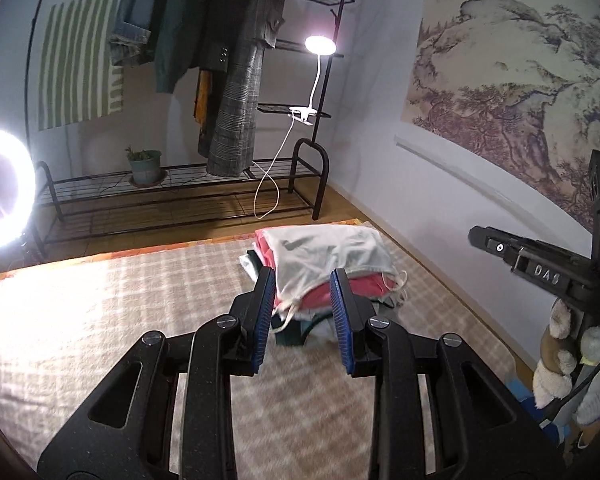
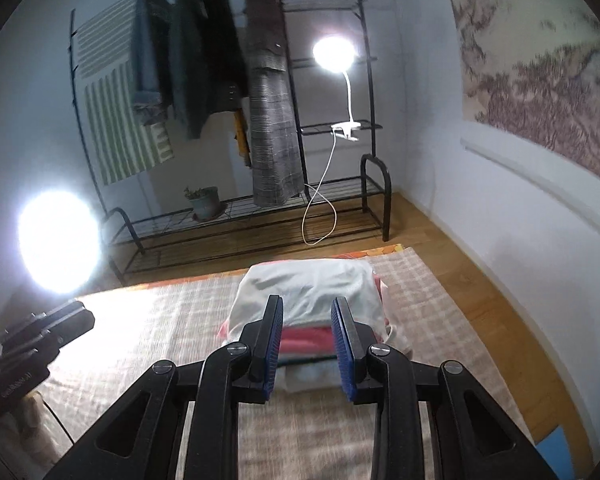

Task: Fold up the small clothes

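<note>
**Stack at far right of mat, both tools empty**

Pile of small clothes (image 1: 324, 268) sits on the checked mat (image 1: 100, 320), toward its far right corner, near the wall. White garment (image 2: 312, 292) on top, loosely folded, drawstrings trailing off the near right edge; pink piece (image 1: 320, 296) under it, dark green and pale layers at the bottom.

Left gripper (image 1: 302, 316) spread, nothing between the pads, hovering short of the stack. Right gripper (image 2: 310, 340) likewise spread and empty, aimed at the stack's near face.

Judgement: take only the top white layer by one corner or hem, pinch shallow so the pink piece stays put, and tuck the strings in before pressing flat. Bare mat to the left offers working room.
</note>
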{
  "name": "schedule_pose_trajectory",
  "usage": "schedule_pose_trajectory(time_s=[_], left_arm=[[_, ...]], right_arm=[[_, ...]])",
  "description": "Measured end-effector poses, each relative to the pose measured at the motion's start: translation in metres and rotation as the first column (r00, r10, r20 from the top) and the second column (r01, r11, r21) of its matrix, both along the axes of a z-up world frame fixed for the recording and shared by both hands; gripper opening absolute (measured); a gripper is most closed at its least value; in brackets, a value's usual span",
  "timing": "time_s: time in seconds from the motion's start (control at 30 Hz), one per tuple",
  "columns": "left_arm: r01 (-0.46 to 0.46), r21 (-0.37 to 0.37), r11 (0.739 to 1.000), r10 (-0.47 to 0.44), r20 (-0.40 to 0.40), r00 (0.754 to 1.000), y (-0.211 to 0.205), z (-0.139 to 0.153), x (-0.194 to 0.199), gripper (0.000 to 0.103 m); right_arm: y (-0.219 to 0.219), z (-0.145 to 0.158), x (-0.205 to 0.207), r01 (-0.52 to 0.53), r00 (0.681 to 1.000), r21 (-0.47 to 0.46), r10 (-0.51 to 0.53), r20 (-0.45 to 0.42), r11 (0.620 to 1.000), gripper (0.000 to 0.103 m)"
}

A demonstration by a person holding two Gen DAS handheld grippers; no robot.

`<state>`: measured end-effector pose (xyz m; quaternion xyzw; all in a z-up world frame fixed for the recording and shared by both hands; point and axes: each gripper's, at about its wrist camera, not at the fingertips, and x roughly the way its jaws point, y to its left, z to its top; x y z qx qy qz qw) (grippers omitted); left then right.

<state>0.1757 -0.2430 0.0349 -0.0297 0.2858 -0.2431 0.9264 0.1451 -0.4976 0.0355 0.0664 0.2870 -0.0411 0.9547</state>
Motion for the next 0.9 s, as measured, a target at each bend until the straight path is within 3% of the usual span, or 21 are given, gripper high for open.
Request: schedule_pose_trajectory(time_s=[0.27,0.33,0.53,0.73,0.9], left_arm=[[-0.004,0.017,1.0,0.003,0.055,0.998,0.039,-0.004,-0.065,0.037],[-0.004,0.009,1.0,0.004,0.057,0.998,0.047,-0.008,-0.075,0.047],[-0.023,0.014,1.0,0.022,0.09,0.996,0.067,-0.022,-0.096,0.061],[-0.04,0.013,0.999,0.039,0.073,0.997,0.078,-0.038,-0.092,0.066],[-0.065,0.006,0.998,0.064,0.081,0.995,0.083,-0.04,-0.09,0.077]], right_arm=[[0.051,-0.003,-0.055,-0.012,1.0,0.019,0.012,0.029,1.0,0.027],[0.061,-0.007,-0.069,-0.008,0.999,0.019,0.007,0.039,1.0,0.029],[0.087,-0.027,-0.09,0.006,0.998,0.029,-0.008,0.063,1.0,0.035],[0.097,-0.051,-0.091,0.021,0.999,0.019,-0.022,0.047,1.0,0.05],[0.097,-0.059,-0.095,0.032,0.995,0.03,-0.035,0.09,0.999,0.075]])
